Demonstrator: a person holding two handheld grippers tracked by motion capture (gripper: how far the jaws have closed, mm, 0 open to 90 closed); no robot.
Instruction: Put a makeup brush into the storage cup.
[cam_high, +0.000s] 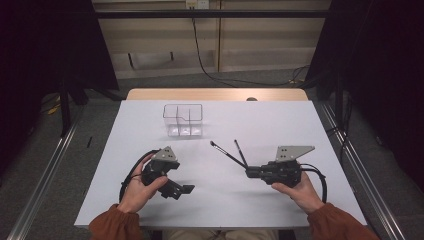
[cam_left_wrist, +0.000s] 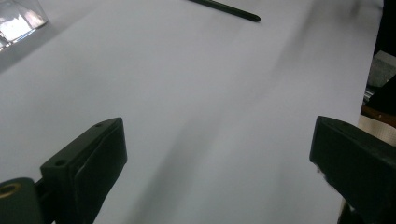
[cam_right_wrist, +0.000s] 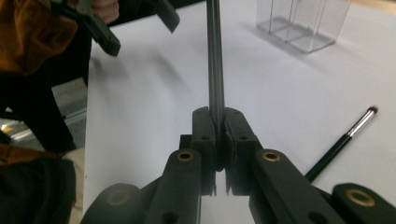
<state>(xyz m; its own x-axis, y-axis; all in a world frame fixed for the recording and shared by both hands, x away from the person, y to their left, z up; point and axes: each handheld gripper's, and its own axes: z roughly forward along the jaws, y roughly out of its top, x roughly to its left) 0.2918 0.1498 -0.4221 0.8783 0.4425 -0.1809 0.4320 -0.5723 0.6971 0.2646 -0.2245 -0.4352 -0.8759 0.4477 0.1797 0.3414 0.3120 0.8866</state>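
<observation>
Brush (cam_right_wrist: 215, 56) clamped in right tool (cam_right_wrist: 219, 128), second brush (cam_right_wrist: 343, 140) just beside

No legible text, label or number anywhere (grippers included).

Black brushes (cam_high: 226, 151), white table (cam_high: 280, 120)

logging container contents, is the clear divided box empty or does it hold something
Empty: the clear divided box shows bare compartments; one makeup brush lies on the table, another sits in the right gripper.
</observation>
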